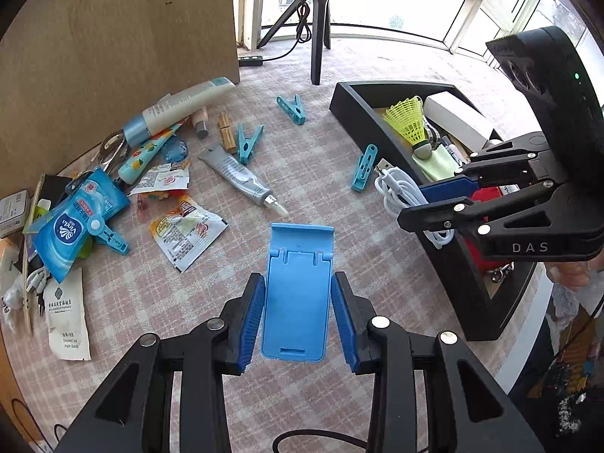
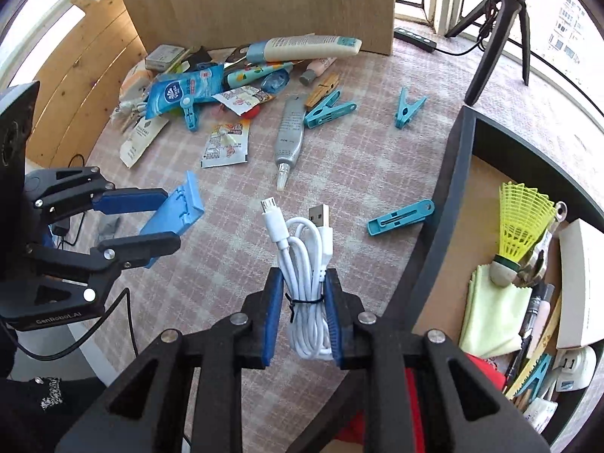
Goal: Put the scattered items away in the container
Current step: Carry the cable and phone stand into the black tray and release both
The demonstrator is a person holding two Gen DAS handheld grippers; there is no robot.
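Checked cloth, phone stand btwn left claw pads, cable in right claw

The left gripper is hovering low over the near middle of the table, its 2 blue pads pressing a blue phone stand from both sides. The right gripper is reaching in from the right, its 2 fingers clamping a coiled white cable.

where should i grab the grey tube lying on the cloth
Grip the grey tube across its flat middle, coming from above with fingers on its two long sides. It lies flat, nozzle toward the grippers, and the body is wider than the thin tip.
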